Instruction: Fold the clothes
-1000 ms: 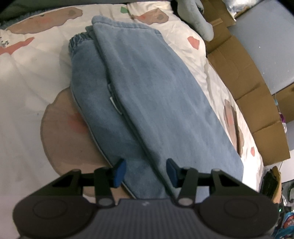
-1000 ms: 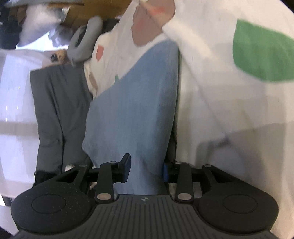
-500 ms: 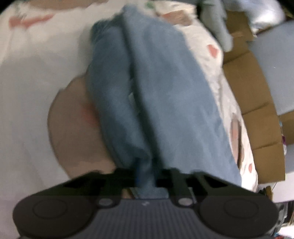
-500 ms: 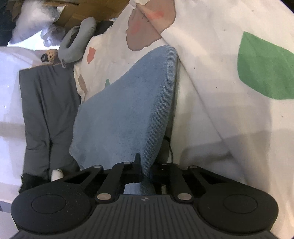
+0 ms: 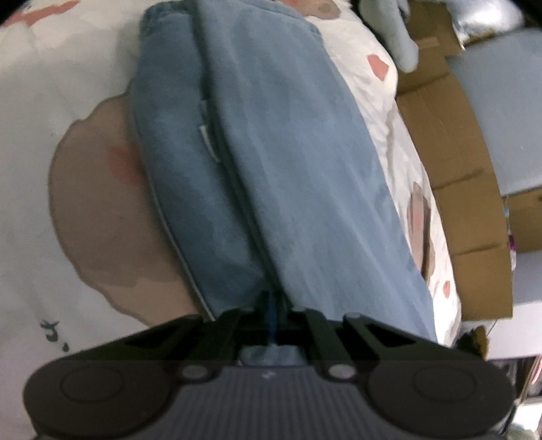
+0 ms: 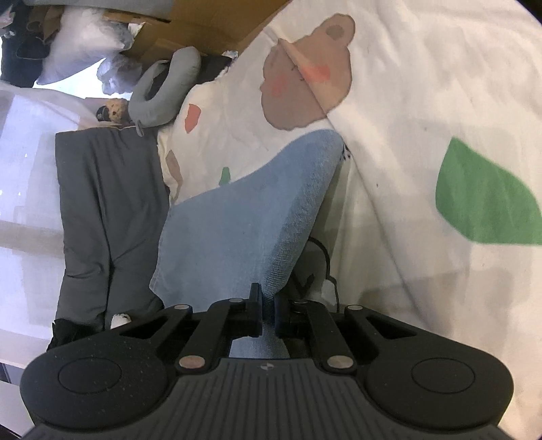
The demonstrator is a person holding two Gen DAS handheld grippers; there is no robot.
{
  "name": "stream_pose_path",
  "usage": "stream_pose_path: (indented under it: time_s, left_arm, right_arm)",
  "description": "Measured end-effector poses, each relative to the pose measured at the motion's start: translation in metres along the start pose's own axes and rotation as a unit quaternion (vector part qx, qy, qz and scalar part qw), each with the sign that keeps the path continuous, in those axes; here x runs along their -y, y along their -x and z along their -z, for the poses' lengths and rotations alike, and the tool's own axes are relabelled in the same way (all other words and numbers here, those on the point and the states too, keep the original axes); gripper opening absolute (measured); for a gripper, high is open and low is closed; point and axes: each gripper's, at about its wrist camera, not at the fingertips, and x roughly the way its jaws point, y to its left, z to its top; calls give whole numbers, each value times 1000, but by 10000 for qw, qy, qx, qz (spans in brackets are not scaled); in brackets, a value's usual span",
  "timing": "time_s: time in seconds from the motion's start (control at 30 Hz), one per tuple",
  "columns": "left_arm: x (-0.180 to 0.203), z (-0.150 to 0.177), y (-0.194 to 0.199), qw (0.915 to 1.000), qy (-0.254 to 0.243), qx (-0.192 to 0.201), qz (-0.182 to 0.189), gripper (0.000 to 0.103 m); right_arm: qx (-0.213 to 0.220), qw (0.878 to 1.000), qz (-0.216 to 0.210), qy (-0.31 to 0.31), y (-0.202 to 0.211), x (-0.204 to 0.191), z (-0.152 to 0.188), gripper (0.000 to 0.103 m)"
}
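Now both tongs had closed, where a second earlier both stood open over the cloth. The left gripper (image 5: 272,306) was clamped on the near end of the soft blue fleece trousers (image 5: 271,152), its dark fingers pressed together with a pinch of blue fabric between them. The right gripper (image 6: 267,313) was likewise shut on the near edge of the same blue garment (image 6: 244,216), which rose out of the jaws as a lifted flap; in the right wrist view, that flap stood further off the bedsheet than half a second before.

Judgement: the grasp step was complete at both ends, and the lift for the next fold had begun on the right side.

The trousers lay on the white bedsheet printed with brown bears and green leaves (image 5: 67,237), already doubled leg over leg. In the left wrist view the long axis ran from about 6 o'clock, at the gripper, up to about 11 o'clock, where the gathered elastic end (image 5: 159,20) pointed away. A brown cardboard box (image 5: 450,176) stood along the bed edge at 3 o'clock. In the right wrist view the flap pointed from 6 toward 1 o'clock.
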Motion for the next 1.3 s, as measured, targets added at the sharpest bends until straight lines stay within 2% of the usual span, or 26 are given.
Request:
stream_pose_path:
  time_s: [0.1,0.17,0.23,0.33,0.37,0.4,0.43,0.5,0.7,0.77,0.8,0.83,0.87,0.9,0.93,1.07,1.3]
  left_arm:
    - [4,-3,-5,10000,31,-20,11,0]
    - [9,-10,-13,10000,36,35,-35,7]
    - [7,-1,-6,9998,55,139,-131,22]
    - [6,-1,-7,9995,81,205,-206,33]
    - [5,-4,-10,9995,89,200,-211,33]
    - [5,-8,-14,9995,96,196,-216,33]
    - [5,-11,-17,9995,104,191,-221,33]
    - [6,-17,-26,9995,117,172,-217,33]
    - [4,-11,-38,9998,177,66,-90,33]
    - [3,-12,-41,9997,211,56,-75,31]
    - [2,-12,-43,9996,254,55,-71,27]
    - [2,-13,-44,9995,283,49,-91,19]
    - [3,-13,-46,9995,294,33,-139,15]
    - [3,-12,-47,9994,297,-8,-186,2]
    - [4,-12,-49,9994,301,-54,-183,0]
    - [13,-8,-50,9996,228,-152,-107,0]
    - [43,-8,-46,9993,-120,-306,170,0]
  right_arm:
    - [5,10000,20,48,2,-4,-3,4]
    - [-36,10000,54,11,-1,-1,-3,4]
    - [-125,9999,105,-13,-6,4,-3,5]
    - [-246,9996,105,-88,-13,16,3,9]
    - [-255,9996,54,-127,-15,19,5,11]
    - [-267,9995,-11,-170,-18,22,7,22]
    - [-281,9993,-84,-215,-21,24,10,38]
    - [-325,9989,-193,-282,-29,26,15,43]
    - [-532,9976,-367,-241,-60,24,33,40]
    - [-581,9972,-355,-297,-66,26,36,18]
    - [-591,9972,-340,-320,-67,27,37,9]
    - [-602,9971,-326,-342,-69,28,38,6]
    - [-600,9972,-318,-313,-68,27,39,5]
    - [-589,9975,-315,-245,-67,23,39,5]
    - [-577,9977,-312,-178,-65,20,39,5]
    - [-518,9986,-122,40,-56,2,35,4]
    - [-384,9991,-109,-121,-35,-9,23,4]
